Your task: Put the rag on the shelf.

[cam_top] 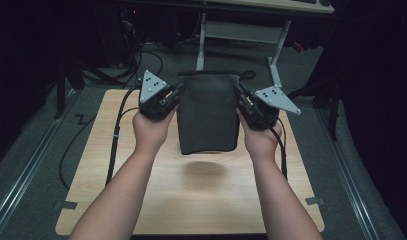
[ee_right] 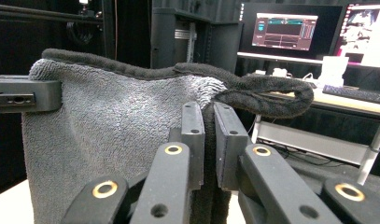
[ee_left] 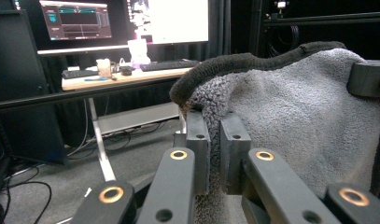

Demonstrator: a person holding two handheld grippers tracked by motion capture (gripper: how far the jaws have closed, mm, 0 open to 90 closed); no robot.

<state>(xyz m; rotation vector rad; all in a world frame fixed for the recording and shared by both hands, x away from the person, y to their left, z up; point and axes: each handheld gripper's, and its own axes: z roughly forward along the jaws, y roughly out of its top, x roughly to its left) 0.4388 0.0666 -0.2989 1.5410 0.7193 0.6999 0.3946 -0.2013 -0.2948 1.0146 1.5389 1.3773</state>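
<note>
Forearms reach over a wooden table (cam_top: 141,200) on grey carpet, both jaws pinching a dark towel (cam_top: 208,112).

Grey cloth (cam_top: 208,112) — fluffy, matt terry with a darker hemmed edge; table (cam_top: 191,200) — smooth pale wood.

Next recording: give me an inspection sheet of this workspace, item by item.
Surface: wooden table, bare under the towel.
Job's things: dark grey towel, held up off the table, hanging, its shadow below.
Clutter: nothing seen on the table.
Grippers: left gripper shut on the towel's left top edge; right gripper shut on its right top edge.
Cables: black cable trails from the left gripper across the table; more cables on the floor.
Surroundings: dark room, desk with monitors and a keyboard behind.
</note>
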